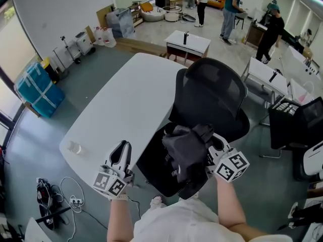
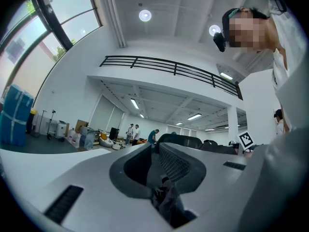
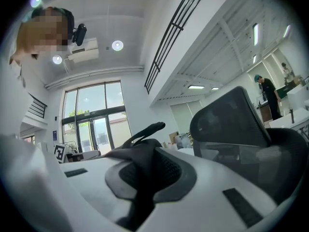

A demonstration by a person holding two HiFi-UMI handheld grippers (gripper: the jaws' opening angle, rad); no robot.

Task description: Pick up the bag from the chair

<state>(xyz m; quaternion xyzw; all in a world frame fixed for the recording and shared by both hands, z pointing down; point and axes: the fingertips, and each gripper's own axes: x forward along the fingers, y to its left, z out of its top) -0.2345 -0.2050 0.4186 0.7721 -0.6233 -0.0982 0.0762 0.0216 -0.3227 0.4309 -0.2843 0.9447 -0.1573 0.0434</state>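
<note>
A black fabric bag (image 1: pixel 184 153) hangs just above the seat of the black mesh-backed office chair (image 1: pixel 214 95). My right gripper (image 1: pixel 211 147) is shut on the bag from the right, its tips buried in the cloth. In the right gripper view, dark bag fabric (image 3: pixel 140 153) fills the gap between the jaws, a strap loops up above them, and the chair back (image 3: pixel 231 122) stands to the right. My left gripper (image 1: pixel 123 145) sits left of the chair by the table edge, shut with nothing in it. Its jaws (image 2: pixel 153 151) point toward the distant chair (image 2: pixel 178 139).
A long white table (image 1: pixel 121 105) runs along the chair's left side, with a small clear object (image 1: pixel 75 147) near its front corner. Cables and a power strip (image 1: pixel 73 198) lie on the floor below. Blue wrapped bundles (image 1: pixel 38 89) stand far left. Desks and people (image 1: pixel 232 6) occupy the back.
</note>
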